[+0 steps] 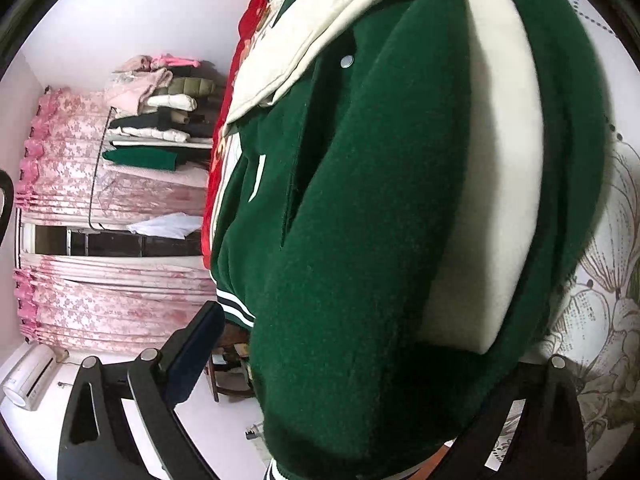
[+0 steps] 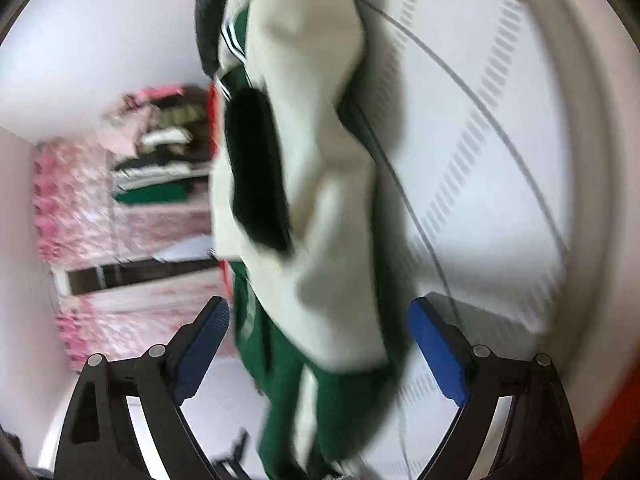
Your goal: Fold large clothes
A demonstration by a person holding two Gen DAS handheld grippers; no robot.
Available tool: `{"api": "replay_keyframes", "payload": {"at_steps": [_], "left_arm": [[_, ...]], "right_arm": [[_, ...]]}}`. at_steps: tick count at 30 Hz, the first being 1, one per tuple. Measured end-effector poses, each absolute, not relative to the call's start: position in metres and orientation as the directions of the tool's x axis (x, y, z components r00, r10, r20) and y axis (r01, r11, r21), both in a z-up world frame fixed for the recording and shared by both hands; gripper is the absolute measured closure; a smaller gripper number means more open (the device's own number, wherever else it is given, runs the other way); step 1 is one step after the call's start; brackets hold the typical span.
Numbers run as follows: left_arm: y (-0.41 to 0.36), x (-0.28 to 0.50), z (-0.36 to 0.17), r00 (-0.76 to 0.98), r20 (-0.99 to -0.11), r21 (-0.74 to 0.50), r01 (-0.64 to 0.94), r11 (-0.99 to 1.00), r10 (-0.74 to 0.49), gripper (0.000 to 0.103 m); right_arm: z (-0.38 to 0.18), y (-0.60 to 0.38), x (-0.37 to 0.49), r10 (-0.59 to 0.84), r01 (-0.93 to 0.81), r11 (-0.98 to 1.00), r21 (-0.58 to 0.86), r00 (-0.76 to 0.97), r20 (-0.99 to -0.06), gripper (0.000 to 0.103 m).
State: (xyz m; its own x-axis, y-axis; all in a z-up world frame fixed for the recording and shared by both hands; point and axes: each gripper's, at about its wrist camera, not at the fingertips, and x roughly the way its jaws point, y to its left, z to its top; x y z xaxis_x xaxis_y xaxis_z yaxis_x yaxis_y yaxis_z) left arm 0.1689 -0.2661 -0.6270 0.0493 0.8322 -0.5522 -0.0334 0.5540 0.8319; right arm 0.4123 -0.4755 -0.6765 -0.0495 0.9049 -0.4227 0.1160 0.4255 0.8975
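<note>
A dark green varsity jacket [image 1: 360,200] with a cream sleeve stripe [image 1: 500,184] and a cream hood [image 1: 304,40] fills the left wrist view. It lies bunched between the wide-set jaws of my left gripper [image 1: 360,332]. The left fingertip [image 1: 200,340] stands clear of the cloth, and the jacket hides the other finger. In the blurred right wrist view the same jacket [image 2: 288,380] with its cream hood [image 2: 320,168] sits between the blue pads [image 2: 436,352] of my right gripper [image 2: 320,336]. That gripper is open and its pads do not press the cloth.
The jacket rests on a white bed sheet [image 2: 500,168] with a grey flower print [image 1: 616,280]. A red garment [image 1: 248,36] lies along its far side. Behind are pink curtains [image 1: 100,200], a stack of folded clothes [image 1: 160,116], an air conditioner [image 1: 28,376] and a wooden chair [image 1: 232,368].
</note>
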Motion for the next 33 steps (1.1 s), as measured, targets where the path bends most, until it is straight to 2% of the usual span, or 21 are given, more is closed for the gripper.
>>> {"api": "replay_keyframes", "payload": {"at_steps": [4,5,6,8,9,10,11,12,15,18,23,28,33], "left_arm": [[-0.262,0.174,-0.625,0.026,-0.581,0.812,-0.051,0.582,0.813,0.007],[-0.261,0.176,-0.624,0.023,-0.596,0.801,-0.06,0.596,0.803,0.017],[-0.262,0.177,-0.622,0.028,-0.608,0.791,-0.069,0.608,0.794,0.033],[-0.263,0.179,-0.613,0.038,-0.629,0.772,-0.089,0.63,0.776,0.051],[-0.262,0.18,-0.607,0.05,-0.641,0.759,-0.106,0.643,0.766,0.057],[-0.262,0.179,-0.603,0.057,-0.651,0.749,-0.116,0.653,0.757,0.059],[-0.261,0.179,-0.596,0.061,-0.662,0.737,-0.13,0.664,0.747,0.064],[-0.258,0.179,-0.591,0.064,-0.674,0.724,-0.141,0.675,0.736,0.067],[-0.25,0.178,-0.568,0.078,-0.699,0.694,-0.162,0.701,0.71,0.072],[-0.236,0.178,-0.54,0.099,-0.713,0.672,-0.186,0.717,0.694,0.073],[-0.198,0.177,-0.497,0.135,-0.752,0.613,-0.218,0.76,0.645,0.074],[-0.132,0.182,-0.467,0.153,-0.822,0.505,-0.249,0.826,0.548,0.072],[-0.042,0.189,-0.465,0.154,-0.902,0.347,-0.298,0.889,0.404,0.069]], "right_arm": [[-0.683,-0.46,0.434,0.922,0.123,0.383,0.916,0.003,-0.386,0.01],[-0.683,-0.456,0.437,0.921,0.12,0.385,0.915,0.01,-0.389,0.01],[-0.684,-0.451,0.442,0.919,0.122,0.39,0.913,0.01,-0.394,0.01],[-0.687,-0.44,0.449,0.912,0.12,0.406,0.906,0.012,-0.411,0.01],[-0.687,-0.434,0.453,0.906,0.115,0.419,0.9,0.012,-0.423,0.013],[-0.688,-0.417,0.457,0.899,0.112,0.433,0.894,0.017,-0.438,0.019],[-0.688,-0.413,0.458,0.877,0.116,0.476,0.872,0.007,-0.48,0.049],[-0.69,-0.408,0.461,0.874,0.121,0.482,0.868,0.001,-0.485,0.062],[-0.677,-0.406,0.459,0.855,0.125,0.512,0.85,0.015,-0.518,0.074],[-0.643,-0.39,0.46,0.835,0.098,0.546,0.832,0.016,-0.55,0.078],[-0.556,-0.374,0.461,0.817,0.008,0.577,0.817,0.017,-0.577,0.08],[-0.469,-0.301,0.466,0.736,-0.133,0.671,0.729,0.003,-0.677,0.08],[-0.431,-0.208,0.472,0.651,-0.196,0.745,0.637,0.007,-0.759,0.08]]}}
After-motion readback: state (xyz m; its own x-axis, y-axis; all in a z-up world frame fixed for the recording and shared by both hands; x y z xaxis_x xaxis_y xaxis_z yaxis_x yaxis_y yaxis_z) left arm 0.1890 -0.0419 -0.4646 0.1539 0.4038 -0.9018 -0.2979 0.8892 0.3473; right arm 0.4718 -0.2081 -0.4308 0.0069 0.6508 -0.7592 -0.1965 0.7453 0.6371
